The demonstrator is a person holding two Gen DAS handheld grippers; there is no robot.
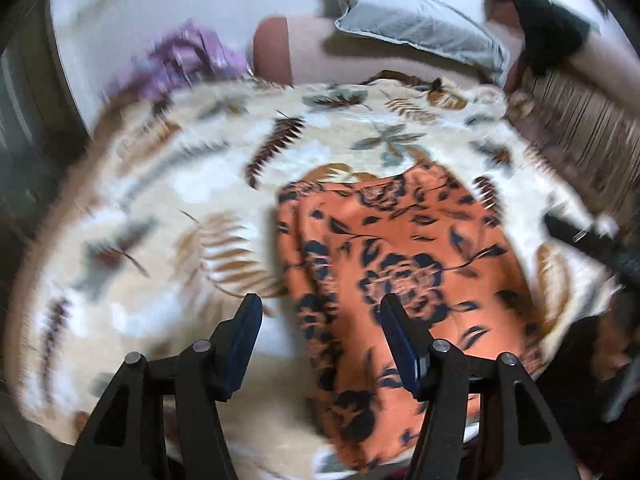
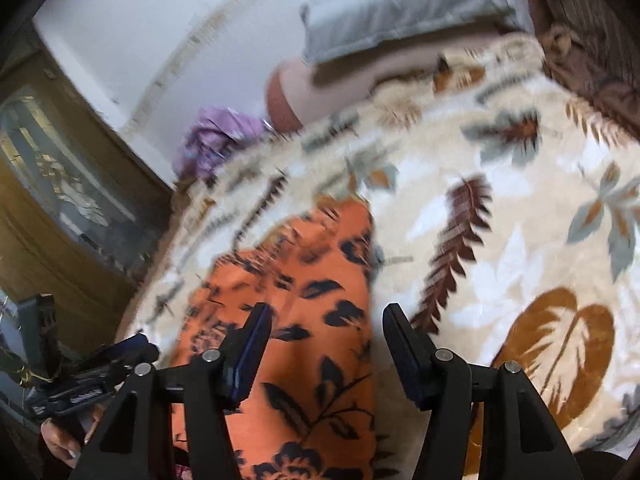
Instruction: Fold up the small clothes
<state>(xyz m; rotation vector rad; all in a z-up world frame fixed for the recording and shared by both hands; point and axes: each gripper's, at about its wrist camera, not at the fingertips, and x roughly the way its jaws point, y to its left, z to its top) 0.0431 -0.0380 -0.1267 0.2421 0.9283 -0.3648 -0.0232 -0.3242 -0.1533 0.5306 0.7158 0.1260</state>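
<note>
Left hand-held gripper (image 1: 320, 312): jaws apart, empty. Right hand-held gripper (image 2: 326, 322): jaws apart, empty. Orange floral garment (image 1: 404, 264): flat on leaf-print blanket (image 1: 168, 208), below both. Beyond: purple cloth (image 1: 176, 60), grey pillow (image 1: 416, 20).

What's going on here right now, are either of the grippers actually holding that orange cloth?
No. A person with a gripper in each hand is folding an orange floral garment that lies on a leaf-print blanket on a bed. The left gripper and right gripper both hover over the garment with jaws open and nothing between the pads. The garment lies as a narrow, seemingly folded strip. A grey pillow and a purple cloth sit at the far end.
</note>
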